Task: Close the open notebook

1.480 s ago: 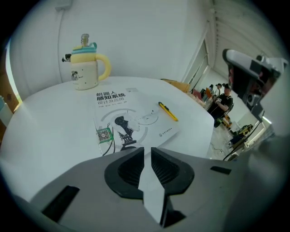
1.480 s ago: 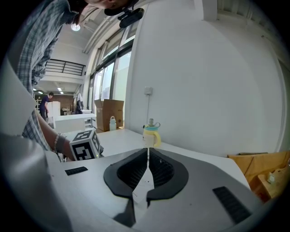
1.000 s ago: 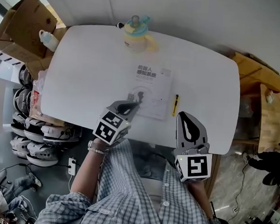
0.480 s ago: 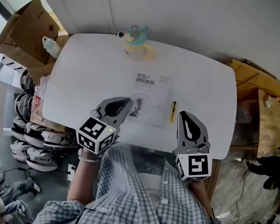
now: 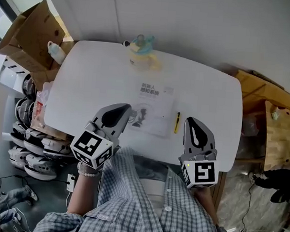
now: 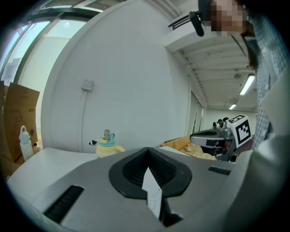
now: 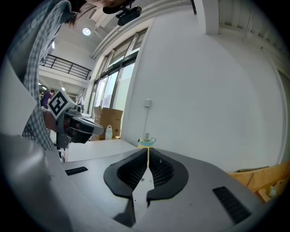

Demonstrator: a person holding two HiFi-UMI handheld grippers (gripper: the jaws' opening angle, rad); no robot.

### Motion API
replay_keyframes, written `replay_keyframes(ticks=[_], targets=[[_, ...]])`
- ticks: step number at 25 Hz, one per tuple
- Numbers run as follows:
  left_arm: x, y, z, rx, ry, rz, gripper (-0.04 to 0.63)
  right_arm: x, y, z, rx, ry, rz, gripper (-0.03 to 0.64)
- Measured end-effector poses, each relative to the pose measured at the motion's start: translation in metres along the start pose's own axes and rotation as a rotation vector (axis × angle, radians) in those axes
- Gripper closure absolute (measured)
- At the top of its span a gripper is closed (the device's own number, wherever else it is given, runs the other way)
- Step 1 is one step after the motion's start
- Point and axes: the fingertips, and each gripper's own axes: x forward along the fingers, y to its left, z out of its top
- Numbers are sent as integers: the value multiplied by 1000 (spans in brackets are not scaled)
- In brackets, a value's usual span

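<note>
Notebook (image 5: 153,104): closed, lying flat near the middle of the white bench (image 5: 83,84), front cover up. The cover shows a printed title and a dark figure, too small to read.

Left tool (image 5: 127,109): jaws fully together, nothing gripped. In the head view its tip overlaps the notebook's near-left corner. The left gripper view looks almost level across the bench top, so the tool is off the surface. A sliver of white printed paper shows through the gap behind the closed tips.

Right tool (image 5: 190,121): jaws together with only a hairline slit between the pads, and nothing held. It sits at the near edge of the bench, right of the notebook and apart from it.

Yellow-and-black pen-like item (image 5: 176,122): flat on the bench just beside the notebook's right edge, between the notebook and the right tool.

Yellow and teal drinking bottle (image 5: 141,48): upright at the far edge of the bench, well apart from the notebook.

Off the bench, far left: an open cardboard box (image 5: 25,28) with a white bottle (image 5: 55,52) next to it.
</note>
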Motion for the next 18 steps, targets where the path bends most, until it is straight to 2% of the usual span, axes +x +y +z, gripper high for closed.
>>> replay_keyframes(ticks=[18], targets=[[0,-7,0,28,-10,0,588,4,9,-2,-7,6,23,591]])
